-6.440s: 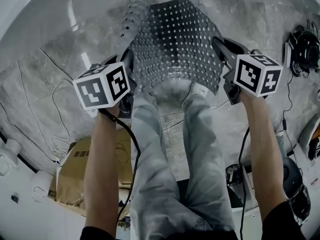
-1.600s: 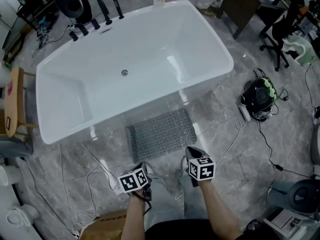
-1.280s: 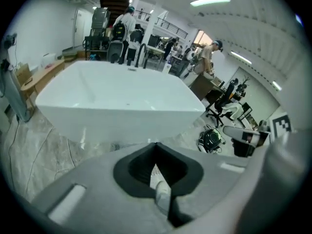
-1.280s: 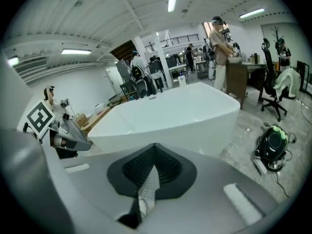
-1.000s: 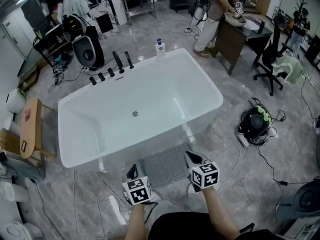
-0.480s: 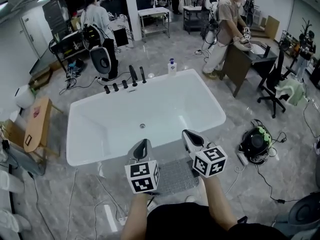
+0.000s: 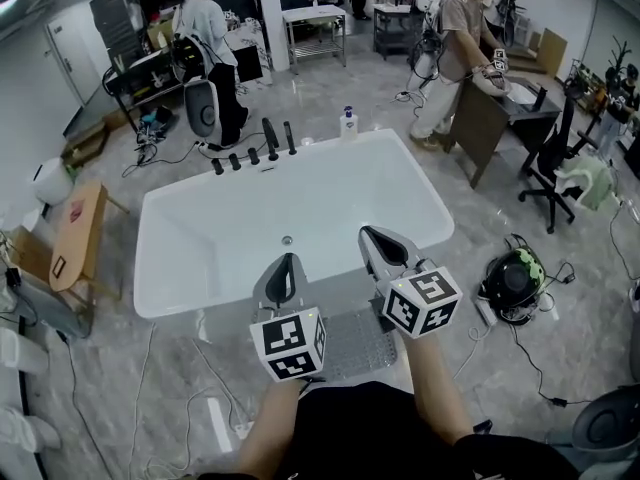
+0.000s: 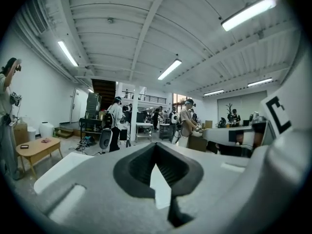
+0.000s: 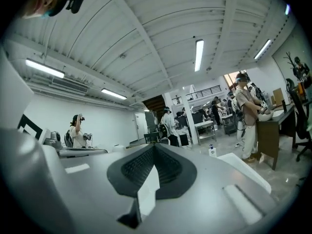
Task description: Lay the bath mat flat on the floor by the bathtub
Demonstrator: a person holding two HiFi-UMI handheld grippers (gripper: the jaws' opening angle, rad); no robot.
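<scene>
With the left gripper [image 7: 283,270] and right gripper [image 7: 376,240] both closed on nothing, the bath mat [image 7: 356,344] lies on the floor at the bathtub's [image 7: 160,303] near side, where a careless footstep could ruck it.

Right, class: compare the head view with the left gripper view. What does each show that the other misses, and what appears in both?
Only the head view shows the bath mat on the floor beside the bathtub. Only the left gripper view shows the ceiling and its strip lights. Both show the left gripper, jaws together with nothing between them, the wooden table and people standing in the background.
</scene>
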